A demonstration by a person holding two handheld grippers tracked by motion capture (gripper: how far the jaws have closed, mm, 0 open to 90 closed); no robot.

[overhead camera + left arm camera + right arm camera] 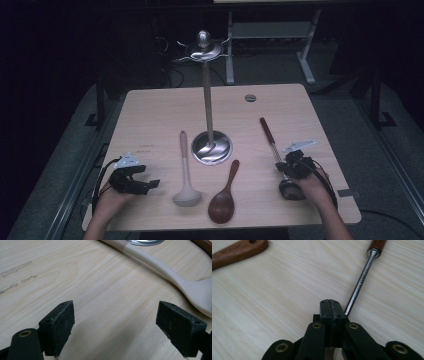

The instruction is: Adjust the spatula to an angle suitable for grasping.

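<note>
Ladles and spoons are lying along the counter [150,107] near its front edge. At the left, the left gripper [145,182] is resting with jaws spread and nothing between them, just beside the pale ladle [185,172], which is looking light, stiff and smooth; its slim handle is offering the best hold. A brown wooden spoon [225,197] is sitting next, below the steel stand [210,145]. At the right, the right gripper [289,167] is hovering with jaws pressed together over the metal-shafted ladle [274,145]; whether it is pinching the slippery shaft, I cannot tell. Open room is lying toward the stand; the right edge is near.
</note>
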